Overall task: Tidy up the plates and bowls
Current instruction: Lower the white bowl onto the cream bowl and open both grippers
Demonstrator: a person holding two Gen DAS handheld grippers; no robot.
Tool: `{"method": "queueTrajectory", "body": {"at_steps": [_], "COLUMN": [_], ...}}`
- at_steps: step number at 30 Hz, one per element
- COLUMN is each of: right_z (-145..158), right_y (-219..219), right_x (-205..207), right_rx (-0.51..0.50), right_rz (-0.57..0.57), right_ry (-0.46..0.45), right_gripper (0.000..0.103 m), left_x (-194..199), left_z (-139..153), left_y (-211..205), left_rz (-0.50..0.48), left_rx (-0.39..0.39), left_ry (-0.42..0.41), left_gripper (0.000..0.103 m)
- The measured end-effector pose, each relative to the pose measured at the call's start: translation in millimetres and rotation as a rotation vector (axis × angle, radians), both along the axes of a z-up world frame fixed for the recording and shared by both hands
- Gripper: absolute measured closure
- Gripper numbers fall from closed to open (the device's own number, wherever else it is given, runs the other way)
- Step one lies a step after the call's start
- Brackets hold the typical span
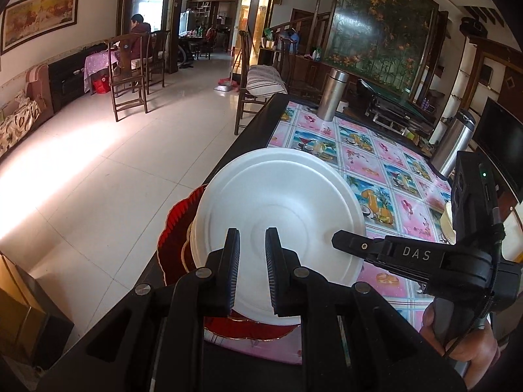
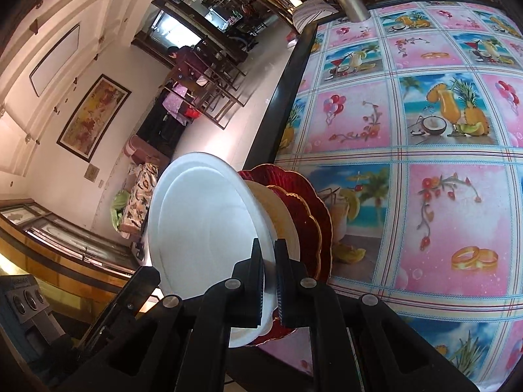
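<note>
A white bowl (image 1: 278, 202) sits on top of a cream bowl (image 1: 187, 248) and red scalloped plates (image 1: 175, 228) at the table's near left edge. My right gripper (image 2: 268, 281) is shut on the white bowl's rim (image 2: 209, 225), one finger inside and one outside; it shows from the side in the left wrist view (image 1: 336, 238). The cream bowl (image 2: 278, 215) and red plates (image 2: 310, 219) lie under the white bowl. My left gripper (image 1: 251, 258) hovers just above the white bowl's inside, fingers parted and holding nothing.
The table (image 1: 248, 124) has a pink patterned cloth (image 2: 425, 130). Two steel flasks (image 1: 330, 94) (image 1: 454, 140) stand at the far side. A cream cup (image 1: 446, 225) stands behind the right gripper. Chairs (image 1: 130, 75) and open floor lie left of the table.
</note>
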State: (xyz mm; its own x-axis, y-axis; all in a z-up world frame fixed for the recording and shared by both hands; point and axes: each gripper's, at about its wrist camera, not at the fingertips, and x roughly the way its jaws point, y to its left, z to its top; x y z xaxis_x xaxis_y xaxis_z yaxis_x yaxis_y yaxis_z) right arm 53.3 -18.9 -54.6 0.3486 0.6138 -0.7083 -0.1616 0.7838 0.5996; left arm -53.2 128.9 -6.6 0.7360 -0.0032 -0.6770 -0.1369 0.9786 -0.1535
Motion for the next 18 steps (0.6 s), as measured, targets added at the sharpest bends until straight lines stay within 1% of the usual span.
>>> {"method": "queueTrajectory", "body": {"at_steps": [5,8,15,18], "right_z": [-1.8,-3.4,-5.0,-4.3], "right_y": [0.8,6.1,18.2,19.2], "right_x": [-0.5,-0.3,-1.4,-0.9], "right_rx": [-0.011,-0.027,-0.049,-0.064], "right_rz": [0.010,0.023,0.046,0.050], "right_ry": [0.011,0.020,0.021,0.020], "right_gripper": [0.096,0.092,0.092,0.092], "left_x": [-2.5,-3.2,-2.2,1.4], "left_z": [-2.8,-4.1,-6.6,-7.7], "left_y": [13.3,22.2,37.9,43.0], "left_rz": [0.017,0.031,0.074,0.090], "left_rx": [-0.024,-0.046,-0.048,-0.061], "left_ry": [0.004,0.014,0.029,0.037], "left_gripper": [0.089,0.089,0.089,0.089]}}
